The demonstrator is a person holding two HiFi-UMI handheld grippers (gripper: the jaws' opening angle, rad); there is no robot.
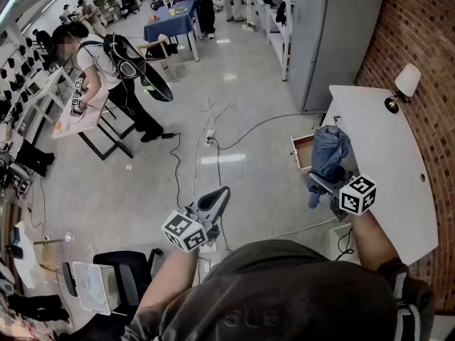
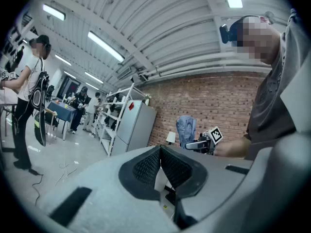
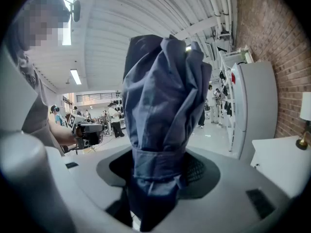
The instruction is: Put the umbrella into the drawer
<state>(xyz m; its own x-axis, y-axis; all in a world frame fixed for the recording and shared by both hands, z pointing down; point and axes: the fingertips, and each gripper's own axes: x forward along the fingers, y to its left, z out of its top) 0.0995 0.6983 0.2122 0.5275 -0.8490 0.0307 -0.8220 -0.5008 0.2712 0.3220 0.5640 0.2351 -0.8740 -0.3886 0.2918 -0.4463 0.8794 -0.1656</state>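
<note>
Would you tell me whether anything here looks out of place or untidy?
Nothing is damaged. The umbrella in the right gripper is loosely bunched rather than neatly rolled, and cables trail across the floor.

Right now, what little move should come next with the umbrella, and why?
Probably ease the umbrella left and down into the drawer. The right tool grips the umbrella, and in the head view the drawer stands open close beside it.

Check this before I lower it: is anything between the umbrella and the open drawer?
Nothing visible does. The umbrella, clamped in the right gripper, is right by the open drawer, whose visible part looks bare.
</note>
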